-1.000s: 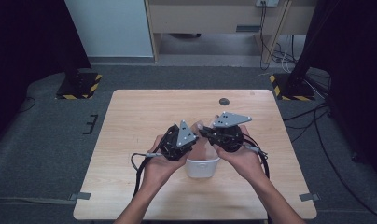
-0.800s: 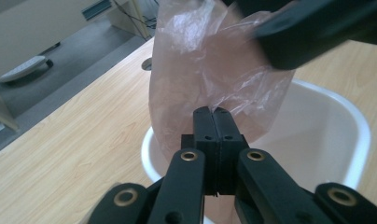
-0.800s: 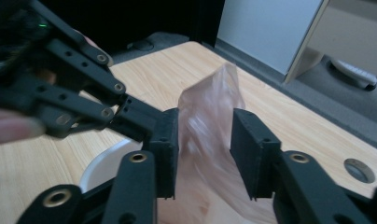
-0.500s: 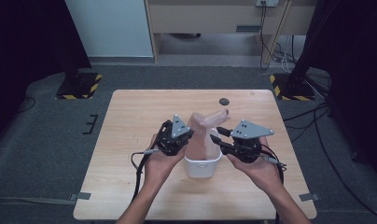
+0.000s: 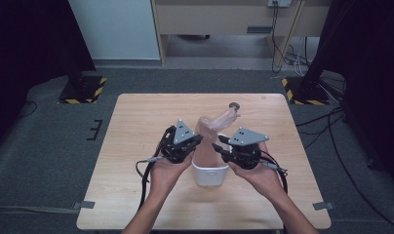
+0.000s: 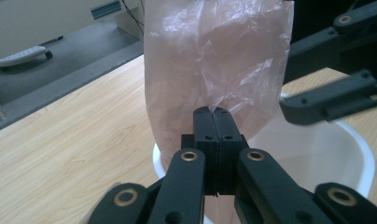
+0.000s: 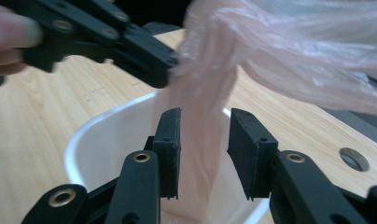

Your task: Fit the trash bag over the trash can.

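Pale pink, thin plastic makes up the bag (image 5: 210,130) that rises out of the small white bin (image 5: 210,174) near the middle of the wooden table (image 5: 136,122). In the high view the bag stands up from the bin and trails away toward the far side of the table, its far end lying close to a small dark round object (image 5: 234,105) on the tabletop.

The left gripper (image 5: 197,140) sits just left of the bin. In the left gripper view (image 6: 213,116) its jaws are pressed together with a fold of the pink film pinched between their tips, the bag hanging in a crinkled sheet directly beyond them and the bin's rim (image 6: 359,144) curving below.

The right gripper (image 5: 222,145) sits just right of the bin, pointing inward. In the right gripper view (image 7: 203,140) its jaws stand parted, one on each side of a twisted strand of the bag (image 7: 200,121) that runs down into the bin (image 7: 98,135); the pads do not press on the film. The other gripper's black jaws (image 7: 149,56) hold the bag higher up in that view.
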`<act>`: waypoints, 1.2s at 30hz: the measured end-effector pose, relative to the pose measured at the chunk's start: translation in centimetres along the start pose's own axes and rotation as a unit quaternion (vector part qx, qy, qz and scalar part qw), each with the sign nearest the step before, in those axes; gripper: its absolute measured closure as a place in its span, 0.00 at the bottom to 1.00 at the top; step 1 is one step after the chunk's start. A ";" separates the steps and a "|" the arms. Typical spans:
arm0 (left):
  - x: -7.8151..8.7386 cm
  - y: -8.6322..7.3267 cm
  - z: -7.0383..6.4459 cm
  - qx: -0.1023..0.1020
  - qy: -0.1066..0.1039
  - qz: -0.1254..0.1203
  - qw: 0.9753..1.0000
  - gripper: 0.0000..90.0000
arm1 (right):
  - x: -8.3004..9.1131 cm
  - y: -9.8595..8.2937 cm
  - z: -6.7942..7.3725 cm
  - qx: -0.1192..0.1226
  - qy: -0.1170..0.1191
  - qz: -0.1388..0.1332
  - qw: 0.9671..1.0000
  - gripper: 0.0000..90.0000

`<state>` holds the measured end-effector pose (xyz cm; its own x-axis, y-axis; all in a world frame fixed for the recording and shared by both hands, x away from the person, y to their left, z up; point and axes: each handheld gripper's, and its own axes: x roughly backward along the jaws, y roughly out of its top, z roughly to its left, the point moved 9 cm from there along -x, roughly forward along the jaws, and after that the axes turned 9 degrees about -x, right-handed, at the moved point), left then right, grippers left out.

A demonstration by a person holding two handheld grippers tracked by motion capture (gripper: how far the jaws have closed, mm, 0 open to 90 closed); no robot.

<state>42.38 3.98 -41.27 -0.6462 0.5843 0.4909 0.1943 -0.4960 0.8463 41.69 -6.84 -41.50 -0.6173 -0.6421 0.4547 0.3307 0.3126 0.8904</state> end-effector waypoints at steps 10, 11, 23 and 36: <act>0.1 -0.2 0.0 -0.003 -0.001 -0.001 1.000 1.00 | -0.1 0.1 -0.2 -0.011 0.006 -0.010 1.000 0.81; 0.1 -0.2 0.0 -0.004 -0.001 -0.001 1.000 1.00 | -0.2 0.1 -0.1 -0.010 0.005 -0.007 1.000 0.80; 0.3 -0.2 -0.6 -0.006 -0.011 -0.008 1.000 1.00 | -0.8 -0.1 0.1 -0.016 0.006 0.006 1.000 0.99; 0.8 -0.8 1.6 0.010 0.015 -0.005 1.000 1.00 | 1.4 -1.2 -1.5 -0.031 -0.008 0.016 0.999 1.00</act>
<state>42.87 5.89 -41.24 -0.6698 0.5692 0.4768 0.2026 -0.4777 0.8549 41.55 -9.18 -42.00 -0.6172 -0.6209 0.4832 0.3935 0.2882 0.8730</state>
